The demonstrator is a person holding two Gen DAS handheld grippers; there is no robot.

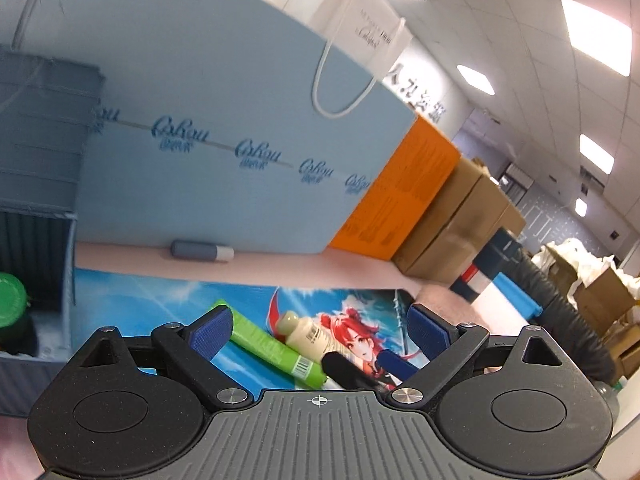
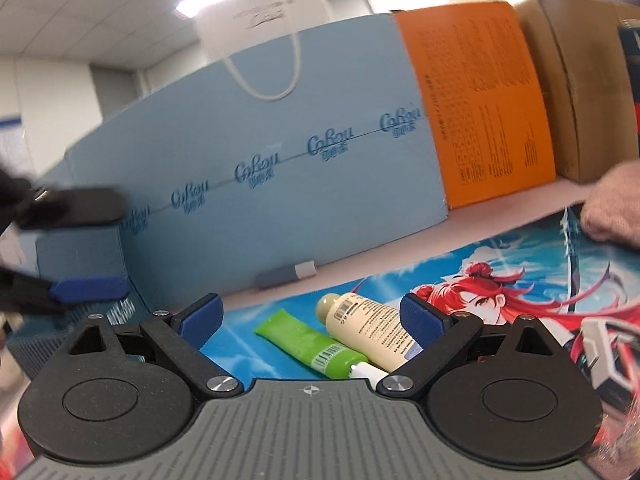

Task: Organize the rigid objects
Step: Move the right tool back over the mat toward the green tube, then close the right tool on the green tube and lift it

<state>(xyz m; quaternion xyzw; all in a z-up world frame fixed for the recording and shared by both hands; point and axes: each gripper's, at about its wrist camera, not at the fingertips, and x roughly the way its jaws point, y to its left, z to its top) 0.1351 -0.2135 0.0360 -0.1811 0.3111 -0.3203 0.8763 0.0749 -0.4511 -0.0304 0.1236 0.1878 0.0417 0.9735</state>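
A green tube [image 1: 276, 348] [image 2: 310, 344] and a cream tube [image 1: 310, 338] [image 2: 372, 330] lie side by side on an anime-print mat [image 1: 160, 304] [image 2: 500, 264]. A grey-and-white tube [image 1: 202, 251] [image 2: 286, 274] lies by the blue wall behind. My left gripper [image 1: 320, 334] is open and empty, hovering just before the two tubes. My right gripper [image 2: 312, 318] is open and empty, with the two tubes between its fingers. At the left stands a grey-blue bin [image 1: 36, 216] [image 2: 80, 256] holding a green-capped bottle [image 1: 12, 308]. The left gripper's fingers [image 2: 90, 288] show blurred above the bin in the right wrist view.
A light blue carton [image 1: 224, 120] [image 2: 280, 168] forms the back wall, with a white paper bag [image 1: 360, 20] behind it. An orange box [image 1: 404, 196] [image 2: 484, 104] and brown cartons [image 1: 460, 220] [image 2: 580, 80] stand to its right. A hand [image 2: 612, 208] rests on the mat's far right.
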